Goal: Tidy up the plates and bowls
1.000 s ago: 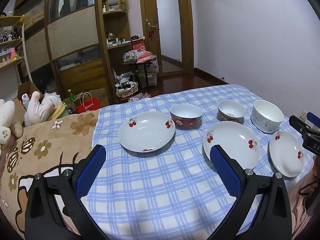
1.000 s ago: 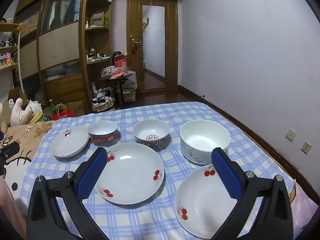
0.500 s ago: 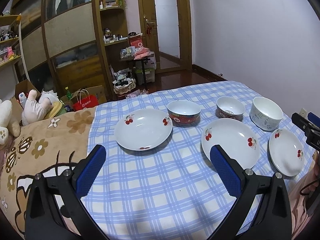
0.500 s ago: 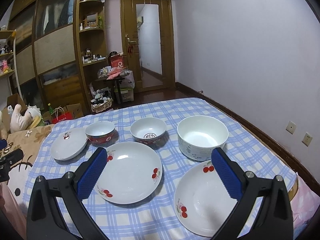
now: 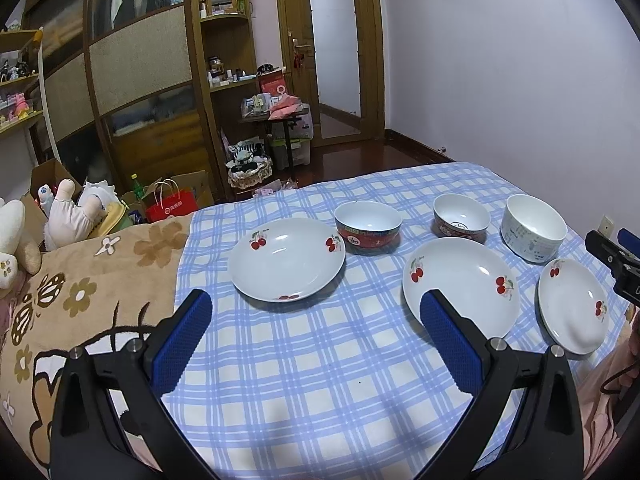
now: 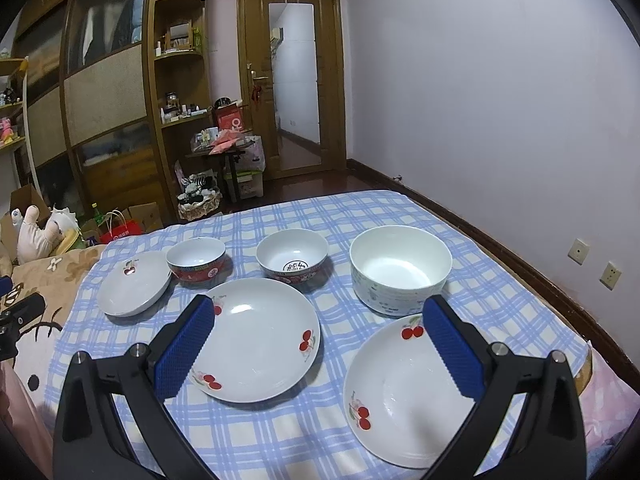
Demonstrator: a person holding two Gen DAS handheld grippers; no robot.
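Three white cherry-print plates lie on the blue checked cloth (image 5: pixel 320 360): a left plate (image 5: pixel 286 258), a middle plate (image 5: pixel 460 280) and a right plate (image 5: pixel 572 304). Behind them stand a red bowl (image 5: pixel 368 226), a second red bowl (image 5: pixel 460 216) and a taller white bowl (image 5: pixel 532 226). In the right wrist view the same plates show: left plate (image 6: pixel 134 284), middle plate (image 6: pixel 260 336), right plate (image 6: pixel 404 388), with the white bowl (image 6: pixel 400 268). My left gripper (image 5: pixel 316 340) is open and empty, held above the near cloth. My right gripper (image 6: pixel 318 344) is open and empty, above the middle and right plates.
A brown floral blanket (image 5: pixel 80 288) with plush toys (image 5: pixel 72 212) lies left of the cloth. Wooden cabinets (image 5: pixel 140 80), a cluttered small table (image 5: pixel 276 116) and a door (image 5: pixel 336 52) stand behind. A purple wall (image 6: pixel 500 100) runs along the right side.
Both grippers have drawn back and risen slightly, so the dishes sit a little farther and lower in view. Both stay open and empty; no dish has moved.
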